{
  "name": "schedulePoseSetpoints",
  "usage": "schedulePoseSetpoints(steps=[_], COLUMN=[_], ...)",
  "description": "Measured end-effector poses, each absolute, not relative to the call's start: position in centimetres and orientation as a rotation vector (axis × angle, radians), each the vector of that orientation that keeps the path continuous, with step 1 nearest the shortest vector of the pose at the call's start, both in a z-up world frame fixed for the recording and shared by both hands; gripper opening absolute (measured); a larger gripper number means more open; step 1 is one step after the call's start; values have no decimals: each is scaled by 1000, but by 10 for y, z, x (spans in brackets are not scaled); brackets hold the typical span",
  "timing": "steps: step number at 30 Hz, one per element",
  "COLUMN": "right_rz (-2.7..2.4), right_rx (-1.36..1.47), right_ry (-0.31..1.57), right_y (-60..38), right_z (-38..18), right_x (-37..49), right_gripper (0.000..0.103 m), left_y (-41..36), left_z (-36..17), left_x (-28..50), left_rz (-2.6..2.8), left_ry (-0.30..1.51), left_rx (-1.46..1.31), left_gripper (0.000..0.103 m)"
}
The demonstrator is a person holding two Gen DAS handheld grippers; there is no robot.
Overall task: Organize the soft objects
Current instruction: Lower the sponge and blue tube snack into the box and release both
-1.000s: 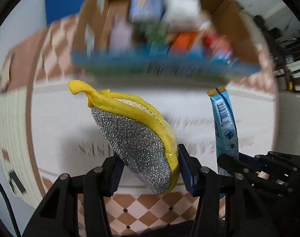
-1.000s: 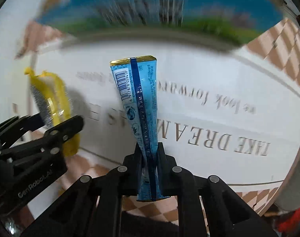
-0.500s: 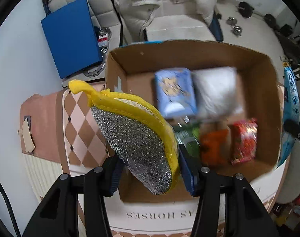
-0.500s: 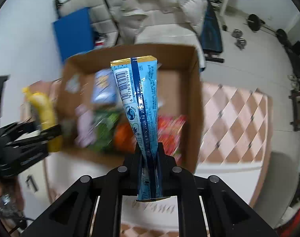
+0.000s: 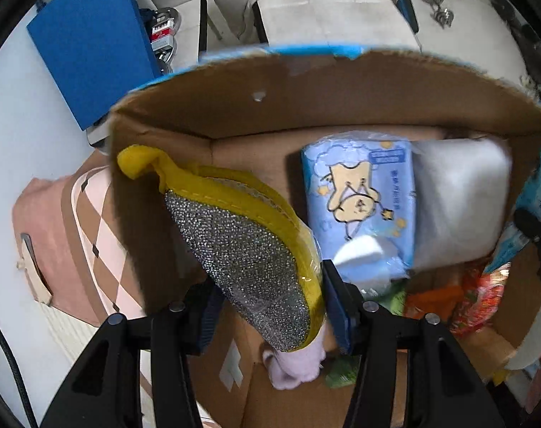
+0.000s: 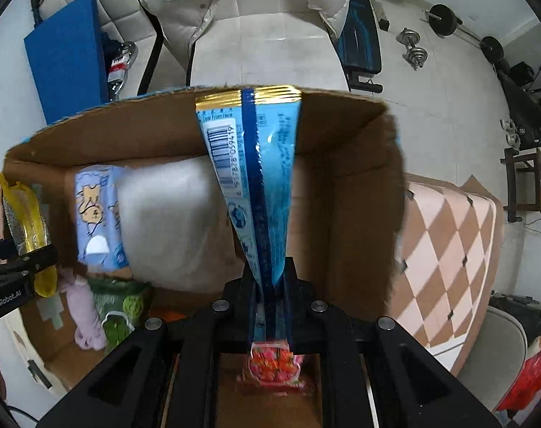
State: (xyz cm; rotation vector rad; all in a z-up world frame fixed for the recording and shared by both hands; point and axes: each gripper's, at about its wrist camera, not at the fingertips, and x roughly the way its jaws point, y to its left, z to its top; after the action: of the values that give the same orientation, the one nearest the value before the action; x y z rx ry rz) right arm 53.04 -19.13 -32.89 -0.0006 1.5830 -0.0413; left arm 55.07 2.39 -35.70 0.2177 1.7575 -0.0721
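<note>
My left gripper point(image 5: 268, 306) is shut on a yellow-edged silver scouring pad point(image 5: 241, 242), held over the left part of an open cardboard box point(image 5: 306, 100). My right gripper point(image 6: 270, 285) is shut on a blue snack packet point(image 6: 256, 185), held upright over the right part of the same box point(image 6: 359, 178). In the right wrist view the pad point(image 6: 24, 221) and the left gripper show at the far left. The blue packet shows at the right edge of the left wrist view point(image 5: 536, 192).
Inside the box lie a blue tissue pack point(image 5: 363, 199), a white soft pack point(image 5: 459, 207), a lilac cloth point(image 5: 299, 363), a green packet point(image 6: 117, 306), an orange item point(image 5: 427, 299) and a red snack bag point(image 5: 480, 303). The box stands on a checkered cloth point(image 6: 448, 249). A blue board point(image 5: 88, 39) leans behind.
Both grippers rose from in front of the box's outer wall to above its opening, then moved closer over it, still holding the pad and the packet.
</note>
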Motion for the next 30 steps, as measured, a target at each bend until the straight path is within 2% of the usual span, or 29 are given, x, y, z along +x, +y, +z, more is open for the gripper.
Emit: schedulePoseSetpoints(steps=[6,14,15,16,18,19,20,21,22,24,26,28,30], right_rz=[-60,-32,-21,-13,3,11,16,18,17,31,43,53,63], right_rx=[-7,7,10,15,39,46,41,36,27,18,13,-2,-11], right_ry=[1595,1640,1647,1651,1656,1659,1661,1657,1647,1634,1621,1602,1574], right_y=[-187,-187,-188,-189,-192,-192,-191,-190,-189,-186,-183,-179,-176], right_z=[-347,-360,-360,-360,-357,-356,-353,-350,-346,-336,-326,-313,-302], right_x=[540,543,543,543,543,543,542,541,540,538,533,526,516], right_gripper=[14,17,20,30,43,45,47,54,67,78,81,90,99], left_y=[2,5,8,10,15,16,17,17,17,18,18,16,16], left_z=[-370,-375,-373,-370,-363,-360,-355,-350,-344,-331,-320,-310,-298], left_x=[554,556,556,556,556,558,557,557,556,554,547,541,530], left_rz=[-80,-85,-82,-77,-80,-83,-83,-79,-79,-85,-93,-106,-121], left_ry=[1773,1806,1810,1809,1805,1804,1794,1779,1757,1734,1711,1690,1663], left_rx=[300,241,221,197,137,124,114,115,122,119,95,58,12], left_gripper=[51,52,52,52,53,56,66,73,79,83,92,99,100])
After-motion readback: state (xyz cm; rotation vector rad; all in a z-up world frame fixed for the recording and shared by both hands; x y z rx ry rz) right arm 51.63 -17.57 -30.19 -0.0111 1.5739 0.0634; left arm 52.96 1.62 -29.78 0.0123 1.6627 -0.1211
